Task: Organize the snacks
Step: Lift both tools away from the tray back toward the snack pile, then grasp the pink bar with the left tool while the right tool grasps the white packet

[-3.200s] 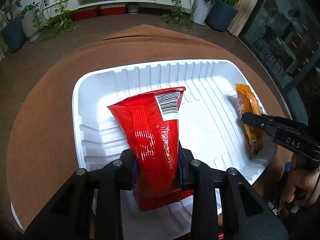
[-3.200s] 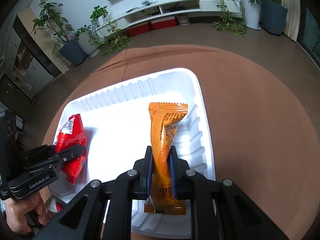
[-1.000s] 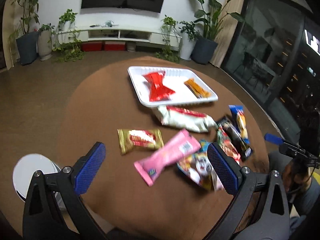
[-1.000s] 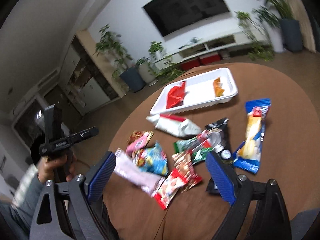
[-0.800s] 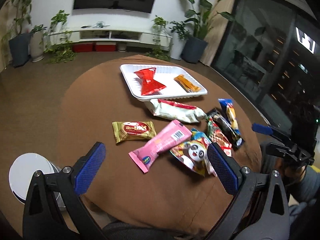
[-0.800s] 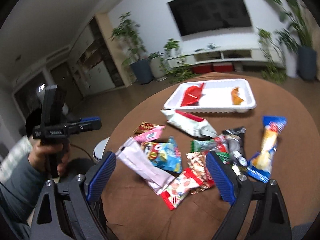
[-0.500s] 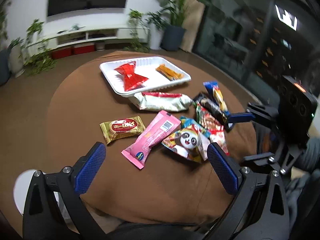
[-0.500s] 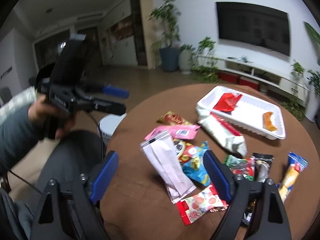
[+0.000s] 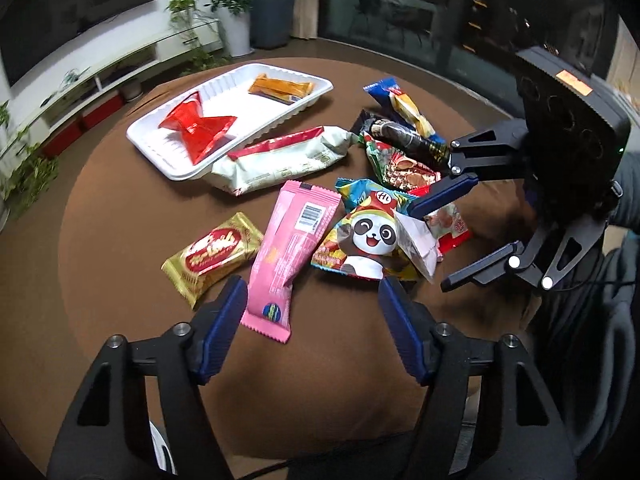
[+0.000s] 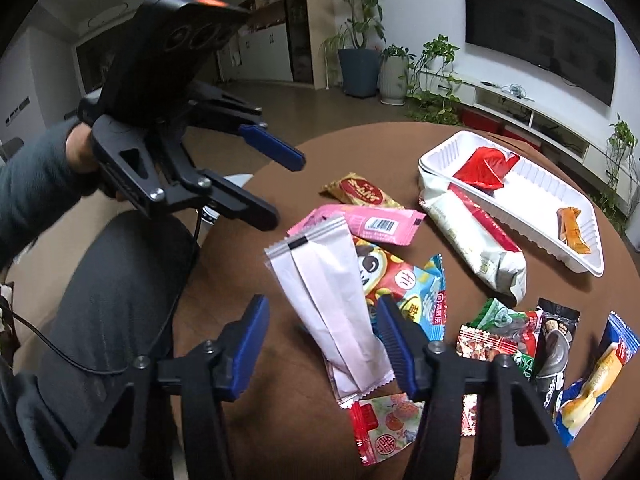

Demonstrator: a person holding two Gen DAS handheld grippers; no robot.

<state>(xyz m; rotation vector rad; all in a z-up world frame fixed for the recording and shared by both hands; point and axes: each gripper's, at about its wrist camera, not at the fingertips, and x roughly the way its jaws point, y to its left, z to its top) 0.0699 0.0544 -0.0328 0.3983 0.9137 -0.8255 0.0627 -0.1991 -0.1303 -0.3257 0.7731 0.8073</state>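
While both jaws are closing, neither pad presses on anything yet. Left gripper point(image 9: 312, 320) straddles the near end of the pink pack point(image 9: 290, 244), pads still clear of it. Right gripper point(image 10: 320, 344) has the white pack point(image 10: 332, 304) between its jaws; right pad looks just beside the wrapper, contact can't be confirmed.

Past those, on the brown table point(image 9: 120, 216): gold bar point(image 9: 214, 252) left of the pink pack, panda bag point(image 9: 368, 236) partly under the white pack, small red-and-white sachet point(image 10: 384, 424) nearest the right gripper. Further out: long cream pack point(image 9: 280, 160) lying against the tray point(image 9: 160, 152), then a cluster of nut pack point(image 9: 400, 164), black pack point(image 9: 408, 140) and blue pack point(image 9: 404, 106).

Done: two items in the tray, red pack point(image 9: 198, 124) and orange bar point(image 9: 280, 88). Left: roughly nine loose snacks. Judgement: early stage, next two picks just starting.
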